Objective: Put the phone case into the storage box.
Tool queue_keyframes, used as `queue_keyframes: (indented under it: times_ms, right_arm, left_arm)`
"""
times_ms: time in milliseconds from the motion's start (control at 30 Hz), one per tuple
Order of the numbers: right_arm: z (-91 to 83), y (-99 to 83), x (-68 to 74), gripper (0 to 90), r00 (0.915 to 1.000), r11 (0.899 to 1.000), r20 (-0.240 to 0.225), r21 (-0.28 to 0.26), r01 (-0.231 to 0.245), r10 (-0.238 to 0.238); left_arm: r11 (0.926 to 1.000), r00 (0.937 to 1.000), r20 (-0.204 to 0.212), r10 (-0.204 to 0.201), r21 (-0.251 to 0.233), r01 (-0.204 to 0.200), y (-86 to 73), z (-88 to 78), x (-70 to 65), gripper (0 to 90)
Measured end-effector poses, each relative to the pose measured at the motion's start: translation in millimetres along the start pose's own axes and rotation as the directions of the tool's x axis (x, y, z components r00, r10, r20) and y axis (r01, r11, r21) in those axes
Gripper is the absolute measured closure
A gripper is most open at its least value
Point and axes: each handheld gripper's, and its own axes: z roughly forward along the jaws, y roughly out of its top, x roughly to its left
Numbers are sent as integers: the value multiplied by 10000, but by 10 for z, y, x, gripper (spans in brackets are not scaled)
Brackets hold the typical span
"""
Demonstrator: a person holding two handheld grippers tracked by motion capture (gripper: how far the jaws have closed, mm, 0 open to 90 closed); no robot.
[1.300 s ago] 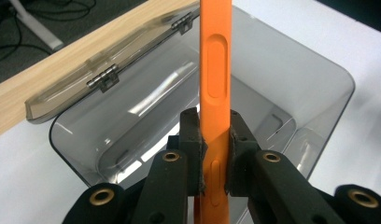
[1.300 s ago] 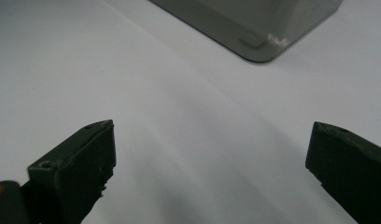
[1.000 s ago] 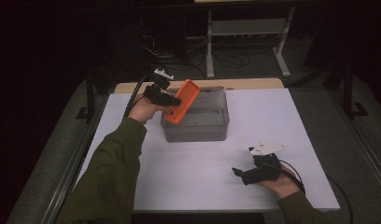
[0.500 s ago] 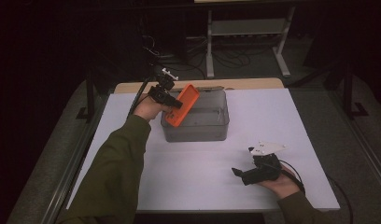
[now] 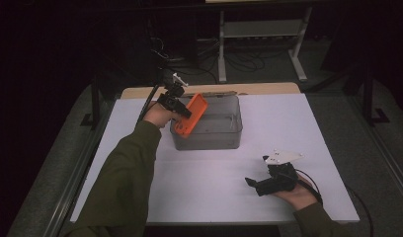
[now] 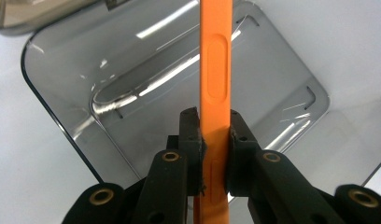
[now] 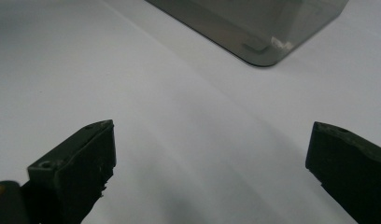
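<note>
A flat orange case-like piece (image 5: 191, 114) hangs tilted over the left end of a grey see-through bin (image 5: 209, 139). My left gripper (image 5: 183, 110) is shut on its lower part. In the left gripper view the orange piece (image 6: 216, 56) stands edge-on, and the pads of my left gripper (image 6: 215, 127) press it from both sides, with the bin's bare floor (image 6: 146, 70) below. Near the table's front right, my right gripper (image 5: 254, 185) rests in a hand. In its own view my right gripper (image 7: 209, 154) stands wide open over bare table, holding nothing.
The white table top (image 5: 204, 187) spreads around the bin, whose near corner (image 7: 258, 32) is ahead of the right gripper. A wooden strip (image 5: 259, 89) runs along the far edge. Beyond it are a dark floor, cables and a metal stand (image 5: 259, 29).
The left hand has shifted slightly, bringing the orange piece a little lower over the bin's left end. The right hand has stayed where it was.
</note>
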Motion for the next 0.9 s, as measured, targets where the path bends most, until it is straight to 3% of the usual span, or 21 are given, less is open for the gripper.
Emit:
queue_keyframes:
  times_ms: [267,467,900]
  right_arm:
    - [-9,3,3,12,10000,10000,7,-1,13,-13]
    - [-10,3,2,12,10000,10000,8,-12,10,-10]
    - [-8,3,2,12,10000,10000,10,-36,57,-57]
  left_arm:
    - [9968,9974,-224,-682,405,691,-1,69,24,797]
    - [9891,9906,-387,-1309,623,1331,3,111,43,796]
    - [9744,9790,-529,-1968,998,2013,-8,171,65,794]
